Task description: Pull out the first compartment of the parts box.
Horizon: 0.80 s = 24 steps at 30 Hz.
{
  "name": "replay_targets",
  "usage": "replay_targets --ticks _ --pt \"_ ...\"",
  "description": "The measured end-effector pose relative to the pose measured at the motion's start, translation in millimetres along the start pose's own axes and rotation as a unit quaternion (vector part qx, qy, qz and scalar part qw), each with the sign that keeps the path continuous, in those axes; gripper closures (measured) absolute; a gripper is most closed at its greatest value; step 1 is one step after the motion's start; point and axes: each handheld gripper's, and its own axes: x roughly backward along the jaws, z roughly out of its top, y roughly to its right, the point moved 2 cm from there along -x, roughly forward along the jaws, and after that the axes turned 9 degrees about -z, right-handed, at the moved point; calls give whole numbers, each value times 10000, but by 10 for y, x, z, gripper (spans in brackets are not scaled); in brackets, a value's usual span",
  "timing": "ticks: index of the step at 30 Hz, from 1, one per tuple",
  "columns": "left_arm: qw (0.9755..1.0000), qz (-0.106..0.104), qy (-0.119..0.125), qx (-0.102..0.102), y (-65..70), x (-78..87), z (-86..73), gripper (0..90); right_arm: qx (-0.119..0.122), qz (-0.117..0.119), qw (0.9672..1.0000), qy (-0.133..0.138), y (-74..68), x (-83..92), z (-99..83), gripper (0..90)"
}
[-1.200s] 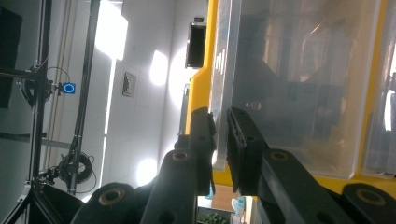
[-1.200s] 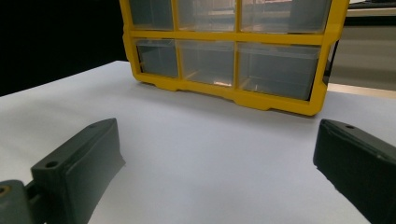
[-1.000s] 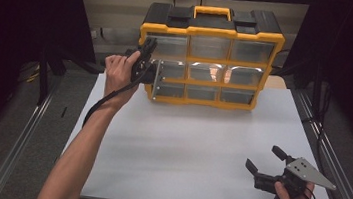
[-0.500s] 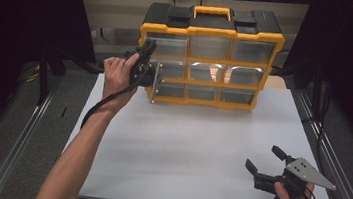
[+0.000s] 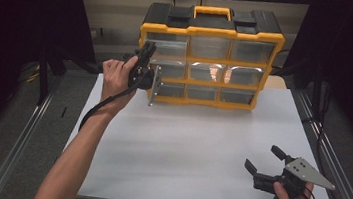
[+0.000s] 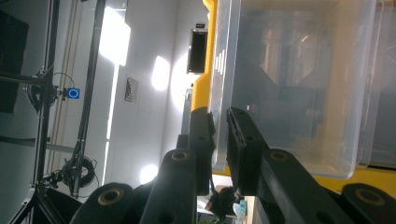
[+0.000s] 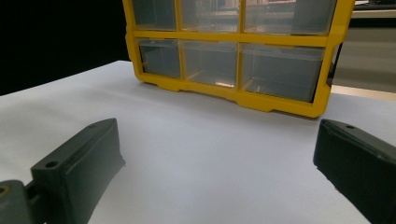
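Against one organizer (image 5: 209, 58), left gripper (image 6: 219, 140) pinches one drawer (image 6: 289, 84).

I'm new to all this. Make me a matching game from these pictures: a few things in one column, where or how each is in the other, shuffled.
Things:
1. left gripper
2. right gripper
3. yellow-framed cabinet of clear plastic drawers
4. black cable

States:
A. stands at the table's far edge
B. jaws wide open above the white table
C. trails beside the forearm
D. jaws clamped on the edge of a clear plastic drawer

Pairs: 1-D, 2-B, 3-A, 4-C
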Motion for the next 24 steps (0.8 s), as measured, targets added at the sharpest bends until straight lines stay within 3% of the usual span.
replay_targets --ticks 2,5,24 --pt "10000 7 30 48 -9 15 -9 814 -11 5 10000 -13 -2 0 0 6" --pt "10000 -4 3 -89 -7 28 -8 817 -19 17 10000 -10 -4 -1 0 6" --pt "9999 15 106 -79 -5 125 0 817 -6 24 10000 -17 -8 -8 0 6"
